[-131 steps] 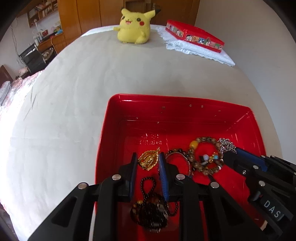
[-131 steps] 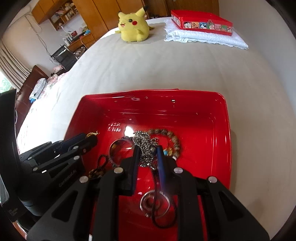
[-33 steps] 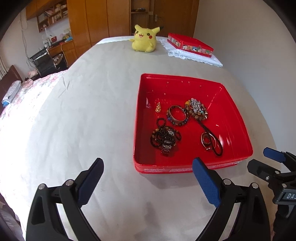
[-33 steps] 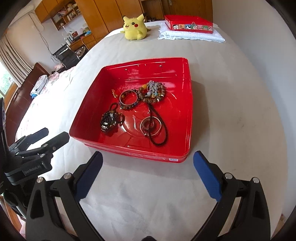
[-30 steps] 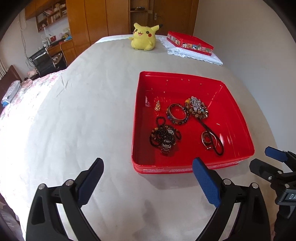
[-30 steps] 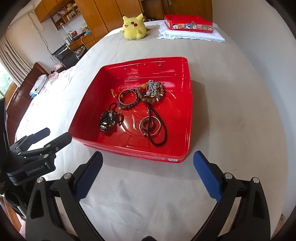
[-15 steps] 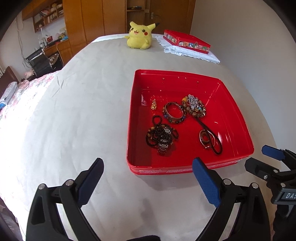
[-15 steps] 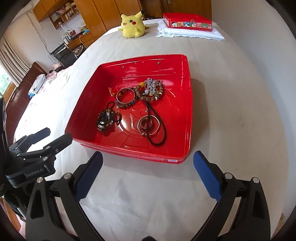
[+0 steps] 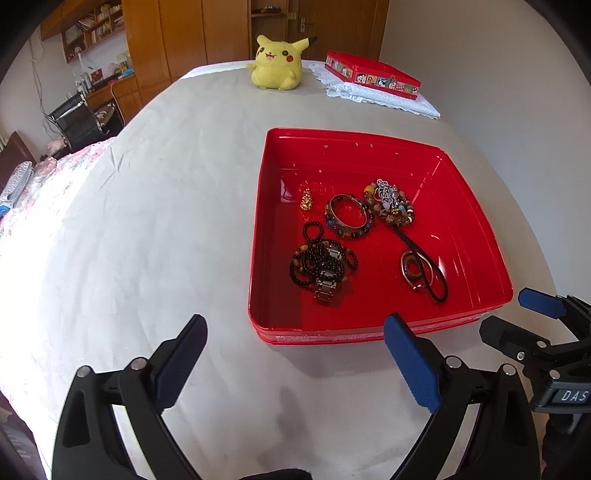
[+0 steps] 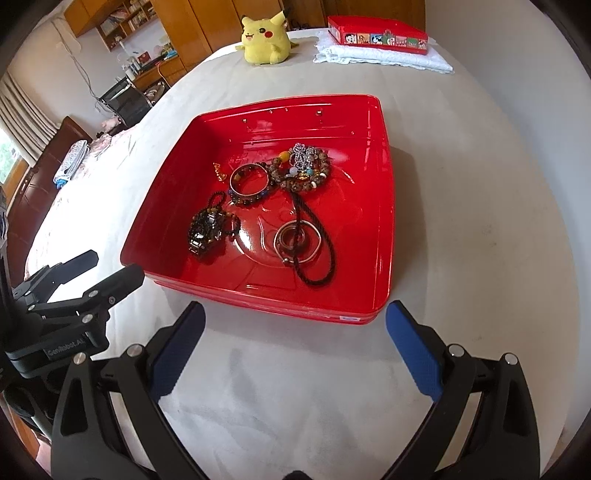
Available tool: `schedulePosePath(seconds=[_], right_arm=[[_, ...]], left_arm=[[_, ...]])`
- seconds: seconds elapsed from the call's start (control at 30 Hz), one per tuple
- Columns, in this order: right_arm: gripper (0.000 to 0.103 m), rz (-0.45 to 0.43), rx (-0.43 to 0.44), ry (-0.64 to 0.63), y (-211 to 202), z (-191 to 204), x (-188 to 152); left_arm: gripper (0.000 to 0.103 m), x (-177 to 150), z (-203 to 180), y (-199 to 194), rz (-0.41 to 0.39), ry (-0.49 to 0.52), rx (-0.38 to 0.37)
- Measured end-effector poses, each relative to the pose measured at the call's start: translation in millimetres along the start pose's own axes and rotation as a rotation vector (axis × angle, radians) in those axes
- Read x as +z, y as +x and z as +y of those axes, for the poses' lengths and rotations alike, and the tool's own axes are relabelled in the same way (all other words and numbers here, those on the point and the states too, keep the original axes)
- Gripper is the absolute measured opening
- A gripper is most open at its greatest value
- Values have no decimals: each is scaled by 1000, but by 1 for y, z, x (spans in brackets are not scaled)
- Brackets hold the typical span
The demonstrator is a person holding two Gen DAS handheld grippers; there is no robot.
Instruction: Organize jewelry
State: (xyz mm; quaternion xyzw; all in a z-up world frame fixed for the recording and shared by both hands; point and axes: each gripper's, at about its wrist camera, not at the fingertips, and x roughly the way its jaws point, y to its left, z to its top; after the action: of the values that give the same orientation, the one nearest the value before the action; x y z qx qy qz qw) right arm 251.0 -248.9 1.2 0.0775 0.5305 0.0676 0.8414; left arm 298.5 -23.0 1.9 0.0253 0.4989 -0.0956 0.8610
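Observation:
A red tray (image 9: pixel 476 221) (image 10: pixel 380 184) sits on the white bed sheet and holds several jewelry pieces. Inside are a gold pendant (image 9: pixel 306 201) (image 10: pixel 218 172), a beaded bangle (image 9: pixel 347 218) (image 10: pixel 249 182), a black bead strand with a metal watch band (image 9: pixel 323 266) (image 10: pixel 207 232), a bead bracelet with a silver chain (image 9: pixel 389 201) (image 10: pixel 303 166), and a ring pendant on black cord (image 9: pixel 417 271) (image 10: pixel 299 240). My left gripper (image 9: pixel 295 354) is open and empty in front of the tray. My right gripper (image 10: pixel 293 341) is open and empty too.
A yellow Pikachu plush (image 9: pixel 277 62) (image 10: pixel 264 37) sits at the far end of the bed. A red decorated box (image 9: pixel 373 75) (image 10: pixel 378 35) rests on a folded white cloth. A chair and wooden shelves stand at the far left.
Both grippers were shut inside the tray over the jewelry 4.4 s ago; they have opened wide and pulled back to in front of the tray. Over the last second the view shifted only slightly.

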Motion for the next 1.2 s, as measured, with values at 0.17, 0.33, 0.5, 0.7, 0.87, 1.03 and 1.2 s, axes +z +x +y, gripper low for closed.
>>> schedulePosePath(seconds=[0.17,0.33,0.5,0.7,0.87,1.03,1.2], right_arm=[[97,-6,1,-1,-3,0,0],[97,-5,0,-1,-3,0,-1],[97,-8,-3,0,-3,-1,-1],[97,-4,-3,3,-2,-1,0],[97,-4,-2,3,-2,-1,0],[97,-4,-3,4,-2,-1,0],[97,-1,-4,6,-1,-3,0]], left_arm=[[96,0,0,1,1,2,2],[96,0,-1,1,2,2,2],[96,0,0,1,0,1,2],[96,0,1,0,-2,3,4],[96,0,1,0,-1,1,5],[96,-1,2,1,4,0,1],[96,-1,3,2,7,-7,1]])
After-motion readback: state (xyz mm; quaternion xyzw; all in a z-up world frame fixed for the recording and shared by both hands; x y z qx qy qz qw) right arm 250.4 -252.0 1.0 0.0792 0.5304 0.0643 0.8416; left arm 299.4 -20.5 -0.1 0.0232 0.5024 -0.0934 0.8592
